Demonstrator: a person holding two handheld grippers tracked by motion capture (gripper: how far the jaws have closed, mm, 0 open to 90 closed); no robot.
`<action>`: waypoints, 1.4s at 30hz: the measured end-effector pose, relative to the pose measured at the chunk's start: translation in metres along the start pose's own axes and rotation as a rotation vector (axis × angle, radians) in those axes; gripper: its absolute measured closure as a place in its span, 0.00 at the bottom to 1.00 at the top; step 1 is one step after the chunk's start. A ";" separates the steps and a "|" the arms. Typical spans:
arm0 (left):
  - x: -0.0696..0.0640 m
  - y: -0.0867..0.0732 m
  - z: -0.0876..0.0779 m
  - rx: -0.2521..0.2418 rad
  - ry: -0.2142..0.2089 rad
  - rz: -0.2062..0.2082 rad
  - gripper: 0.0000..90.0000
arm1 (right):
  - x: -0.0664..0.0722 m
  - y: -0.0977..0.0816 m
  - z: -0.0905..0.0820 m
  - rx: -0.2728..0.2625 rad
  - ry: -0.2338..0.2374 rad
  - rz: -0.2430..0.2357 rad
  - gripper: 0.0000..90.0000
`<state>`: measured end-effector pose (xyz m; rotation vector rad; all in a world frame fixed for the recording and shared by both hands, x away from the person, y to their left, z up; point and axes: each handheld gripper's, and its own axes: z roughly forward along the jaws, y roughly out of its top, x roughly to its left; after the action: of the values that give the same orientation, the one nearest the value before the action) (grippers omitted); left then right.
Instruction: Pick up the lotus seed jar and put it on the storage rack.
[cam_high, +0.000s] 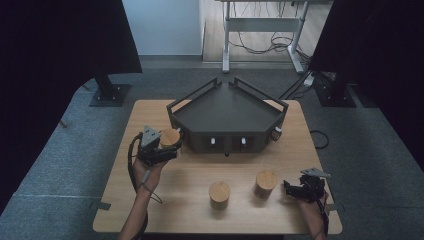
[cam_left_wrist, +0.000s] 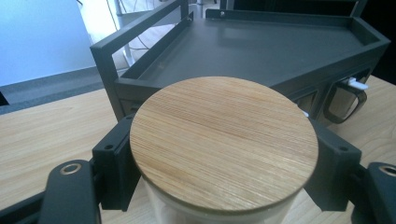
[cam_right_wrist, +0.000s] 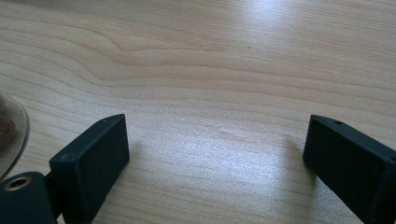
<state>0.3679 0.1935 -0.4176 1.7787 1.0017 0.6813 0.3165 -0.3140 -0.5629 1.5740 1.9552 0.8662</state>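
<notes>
We have the left gripper (cam_high: 159, 148) with fingers (cam_left_wrist: 114, 168) clamped on a jar (cam_left_wrist: 224, 144), held upright just beside the tray's (cam_high: 227, 112) left front corner, which lies ahead and right. Right gripper (cam_high: 300, 189) rests on the counter (cam_high: 190, 180), fingers apart, empty.

The light wooden worktop (cam_high: 150, 112) stands on grey carpet (cam_high: 65, 165). Black curtains (cam_high: 55, 45) hang at the left and right, each on a stand with a black base plate (cam_high: 111, 94). Behind is a pale blue-white wall (cam_high: 162, 25) and a white-framed desk (cam_high: 262, 25) over wood flooring, with cables (cam_high: 265, 46) tangled beneath it.
</notes>
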 end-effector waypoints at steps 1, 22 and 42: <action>0.000 0.001 0.000 -0.003 -0.001 -0.003 0.28 | 0.000 0.000 0.000 0.000 0.000 0.000 0.07; 0.005 0.015 0.011 -0.014 -0.005 -0.004 0.28 | 0.000 0.000 0.000 0.000 0.001 0.000 0.07; 0.008 0.026 0.021 -0.027 -0.014 -0.019 0.28 | 0.000 0.000 0.000 0.000 0.001 0.001 0.07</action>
<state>0.3968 0.1854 -0.4019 1.7463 0.9947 0.6658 0.3165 -0.3140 -0.5629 1.5749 1.9546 0.8677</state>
